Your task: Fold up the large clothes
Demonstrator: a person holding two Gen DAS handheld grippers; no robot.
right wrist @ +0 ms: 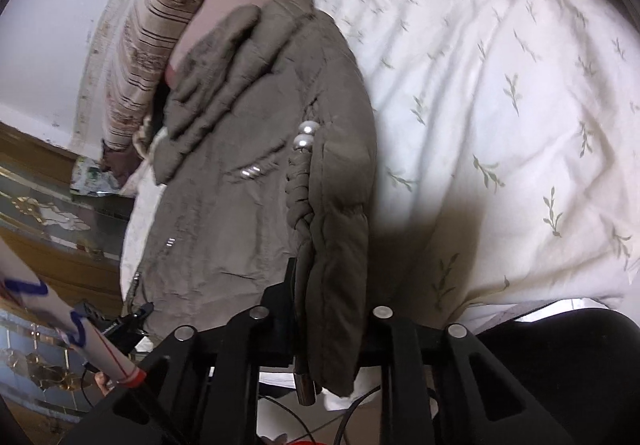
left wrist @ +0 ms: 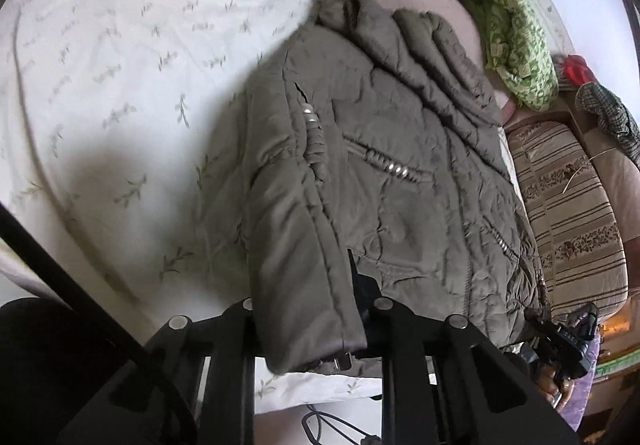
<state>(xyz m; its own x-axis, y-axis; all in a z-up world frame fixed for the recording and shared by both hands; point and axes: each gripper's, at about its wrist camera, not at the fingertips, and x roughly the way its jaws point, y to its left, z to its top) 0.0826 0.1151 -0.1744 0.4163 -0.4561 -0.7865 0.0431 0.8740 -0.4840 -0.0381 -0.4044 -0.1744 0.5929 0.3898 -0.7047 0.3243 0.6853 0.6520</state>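
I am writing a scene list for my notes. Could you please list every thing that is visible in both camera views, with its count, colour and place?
jacket: one, olive-grey, padded, lying near the edge of the sheet.
sheet: one, cream with a leaf print, under the jacket.
striped cushions: at least two, beige and brown, beside the sheet.
knitted cloth: one, green and white, beyond the jacket.
left gripper: one, black, shut on the jacket hem.
right gripper: one, black, shut on the jacket edge.

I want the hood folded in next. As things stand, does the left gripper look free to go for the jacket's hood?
Probably not yet. The left gripper is shut on the jacket at its near edge, so it would have to let go first. The hood lies uncovered at the far end.
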